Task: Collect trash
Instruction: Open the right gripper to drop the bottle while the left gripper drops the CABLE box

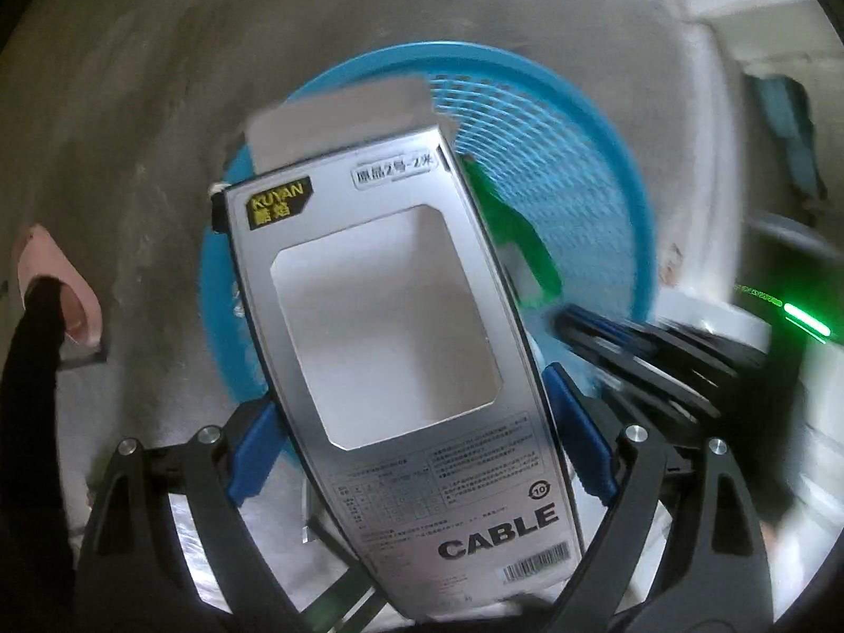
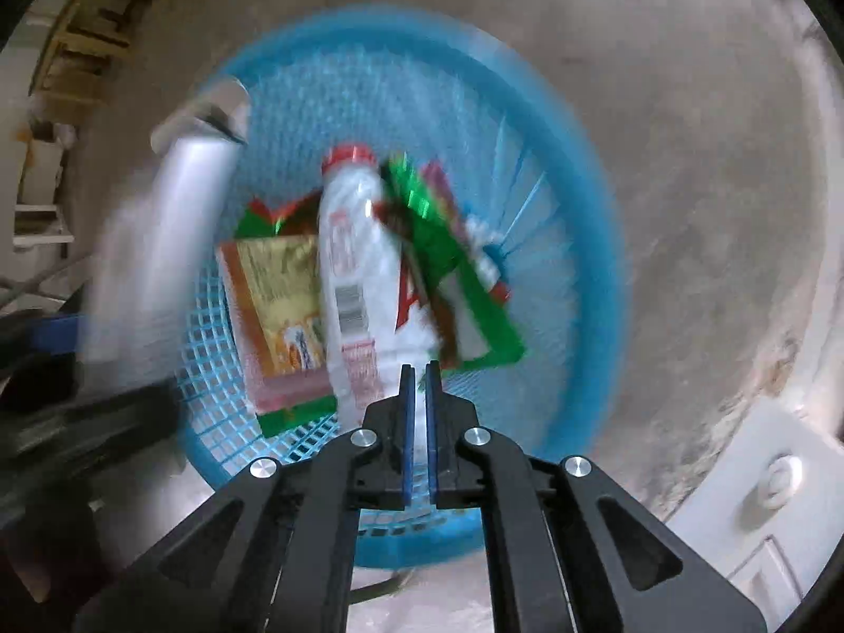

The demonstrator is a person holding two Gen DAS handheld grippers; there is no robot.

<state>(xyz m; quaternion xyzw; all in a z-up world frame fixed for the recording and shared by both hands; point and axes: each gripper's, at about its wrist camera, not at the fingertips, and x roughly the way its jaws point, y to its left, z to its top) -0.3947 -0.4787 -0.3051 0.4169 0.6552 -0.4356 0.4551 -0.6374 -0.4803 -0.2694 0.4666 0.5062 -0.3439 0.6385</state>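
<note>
A silver cable box (image 1: 390, 316) with a cut-out window stands tilted over the blue mesh basket (image 1: 580, 184). My left gripper (image 1: 411, 401) is shut on it, blue pads pressed to both its sides. In the right wrist view the same box (image 2: 174, 242) shows blurred at the basket's left rim. My right gripper (image 2: 419, 369) is shut with nothing between its pads, above the basket (image 2: 596, 242). Inside lie a white bottle with a red cap (image 2: 353, 264), a green wrapper (image 2: 453, 274) and an orange packet (image 2: 274, 295). The right gripper (image 1: 633, 348) appears blurred beside the basket in the left wrist view.
The basket sits on a bare concrete floor (image 2: 712, 158). A person's foot in a pink slipper (image 1: 58, 285) stands to the left. A white panel (image 2: 765, 475) lies lower right, wooden shelving (image 2: 89, 26) upper left. A green light (image 1: 802, 314) glows at the right.
</note>
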